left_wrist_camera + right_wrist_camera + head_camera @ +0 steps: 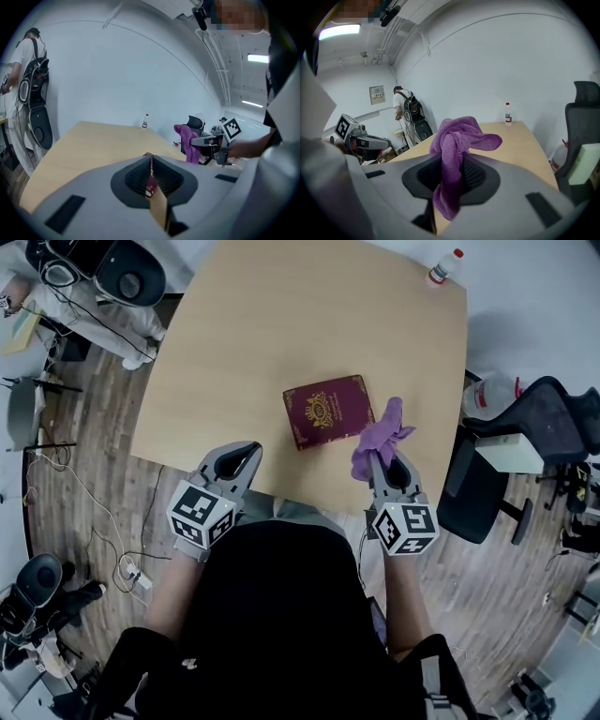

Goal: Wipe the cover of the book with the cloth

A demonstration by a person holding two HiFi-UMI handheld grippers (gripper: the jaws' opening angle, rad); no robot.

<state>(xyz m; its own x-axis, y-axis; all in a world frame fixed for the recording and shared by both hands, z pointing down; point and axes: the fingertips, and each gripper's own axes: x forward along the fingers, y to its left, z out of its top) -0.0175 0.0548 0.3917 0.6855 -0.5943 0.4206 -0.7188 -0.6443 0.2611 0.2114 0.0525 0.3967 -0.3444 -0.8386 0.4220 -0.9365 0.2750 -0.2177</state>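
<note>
1. The left gripper point(246, 454) hangs left of the book and nearer to the person, over the near edge of the table point(281, 324). Its jaws are pressed together with nothing between them. They aim towards the book: the left gripper view shows a maroon sliver of it through the thin slit between them.
2. The book point(328, 411) lies flat on the table, not far from the near edge, maroon cover and gold crest facing up. Its long axis runs left to right across the person's front, the right end swung slightly away from them. It lies between the two grippers and a little beyond their tips.
3. The cloth point(380, 435) is purple and bunched. It sits just right of the book's right short edge. In the head view its folds meet that edge, but I cannot tell whether they touch it.
4. The right gripper point(382, 465) is right of the book and nearer to the person. Its jaws are clamped on the cloth, which rises in a knot above them and hangs in a tail below.
5. A small bottle point(445, 266) stands upright far beyond the book, at the table's far right corner.
6. A black office chair point(553, 413) stands off the table, well right of the book, with a white jug point(492, 395) between the two.
</note>
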